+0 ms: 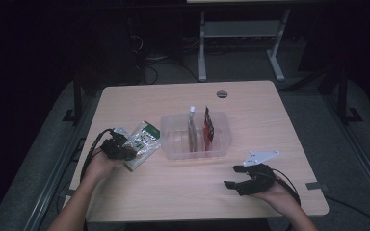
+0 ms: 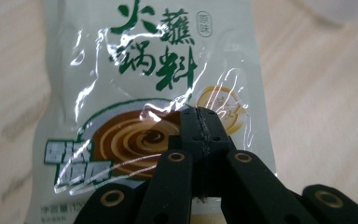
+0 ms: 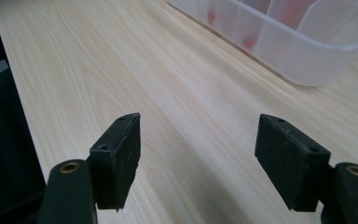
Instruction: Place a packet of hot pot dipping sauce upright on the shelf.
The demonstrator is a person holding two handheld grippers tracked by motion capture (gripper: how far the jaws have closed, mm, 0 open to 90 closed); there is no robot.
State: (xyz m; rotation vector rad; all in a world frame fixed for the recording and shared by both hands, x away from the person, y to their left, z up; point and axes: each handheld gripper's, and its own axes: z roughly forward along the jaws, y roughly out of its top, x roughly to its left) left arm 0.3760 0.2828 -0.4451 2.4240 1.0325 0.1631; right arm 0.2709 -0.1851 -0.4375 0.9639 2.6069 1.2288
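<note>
sachet (image 2: 140, 93): pale, green lettering, brown swirl | tub (image 1: 196, 135): seemingly clear

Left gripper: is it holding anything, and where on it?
The left gripper is shut on the green-and-white sauce packet, pinching its lower edge. The right gripper holds nothing.

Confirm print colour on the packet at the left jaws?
Green lettering on a pale packet, with a brown swirl; clearest in the left gripper view.

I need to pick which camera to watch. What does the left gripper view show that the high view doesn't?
Left gripper view: the green print and brown swirl on the sauce packet, and the left gripper with jaws shut against it. High view: the clear tub with two sachets, and the open right gripper. Both: the packet and wooden table.
</note>
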